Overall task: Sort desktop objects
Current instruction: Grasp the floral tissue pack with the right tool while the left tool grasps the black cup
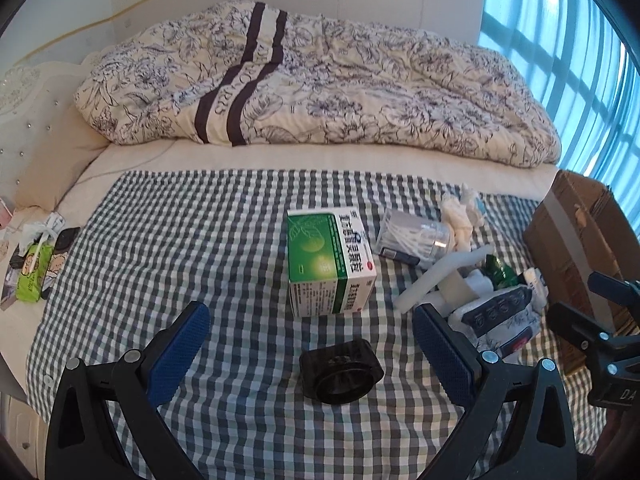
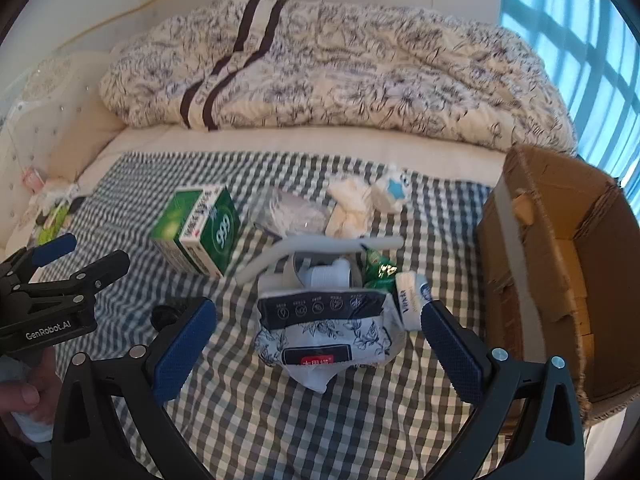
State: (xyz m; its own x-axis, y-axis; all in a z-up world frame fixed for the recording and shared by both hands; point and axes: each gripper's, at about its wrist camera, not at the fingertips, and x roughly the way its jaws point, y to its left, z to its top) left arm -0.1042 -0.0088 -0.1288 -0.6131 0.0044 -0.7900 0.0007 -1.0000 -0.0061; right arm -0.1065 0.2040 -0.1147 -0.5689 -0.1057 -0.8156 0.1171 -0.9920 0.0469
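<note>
Black ring [image 1: 341, 372] plain in left view, half-hidden in right

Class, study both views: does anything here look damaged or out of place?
The cardboard box at the right looks damaged: its front edge is torn and ragged. The clear cotton swab container lies tipped on its side.

Cloth [image 1: 200, 240]: grey-and-white check
Medicine box [image 1: 328, 260]: green and white
Quilt [image 1: 340, 80]: cream, dark floral print, two dark stripes
Carton [image 2: 560, 260]: brown
Curtain [image 1: 560, 40]: blue
Tool pads [image 1: 180, 352]: blue
</note>
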